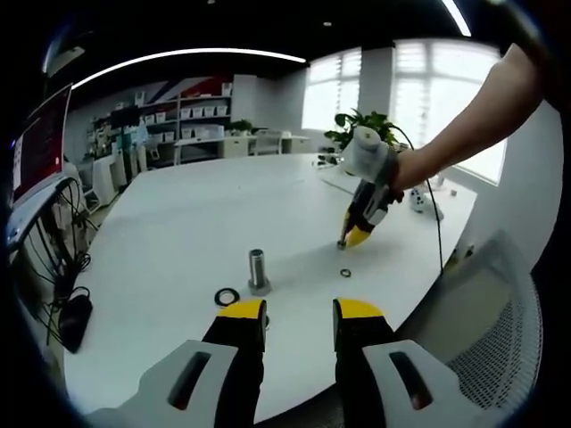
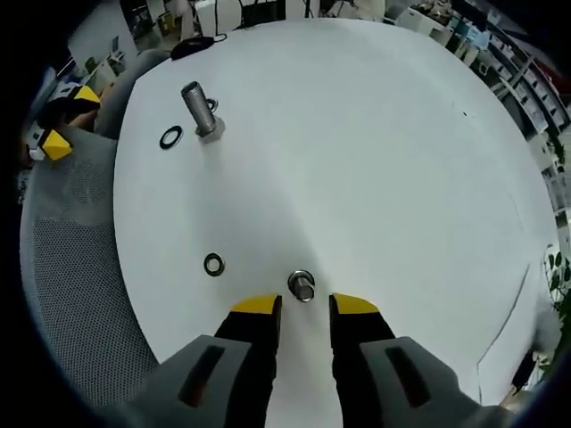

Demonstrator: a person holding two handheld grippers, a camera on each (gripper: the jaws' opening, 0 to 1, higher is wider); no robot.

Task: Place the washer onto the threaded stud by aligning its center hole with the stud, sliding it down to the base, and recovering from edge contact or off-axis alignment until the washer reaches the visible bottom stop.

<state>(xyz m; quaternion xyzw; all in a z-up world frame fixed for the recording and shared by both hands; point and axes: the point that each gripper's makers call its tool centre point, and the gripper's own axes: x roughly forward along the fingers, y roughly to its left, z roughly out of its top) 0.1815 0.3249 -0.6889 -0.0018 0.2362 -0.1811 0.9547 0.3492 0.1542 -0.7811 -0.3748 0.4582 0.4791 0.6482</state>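
Note:
A tall threaded stud [image 1: 258, 270] stands upright on the white table [image 1: 178, 223], with a black washer [image 1: 227, 296] lying flat just to its left. My left gripper [image 1: 299, 312] is open and empty, a short way in front of them. My right gripper [image 1: 354, 236] points down at a small stud [image 1: 341, 244]; a small washer [image 1: 344, 272] lies beside it. In the right gripper view, the right gripper [image 2: 305, 308] is open, with the small stud [image 2: 302, 285] just ahead of its tips. The small washer [image 2: 213, 264] lies to the left. The tall stud [image 2: 198, 109] and black washer [image 2: 170, 137] are farther off.
A mesh office chair [image 1: 500, 312] stands at the table's near edge, and its seat [image 2: 80, 250] lies left of the table. A cable [image 1: 438, 232] runs over the table by a plant [image 1: 361, 125]. Shelves and desks line the far wall.

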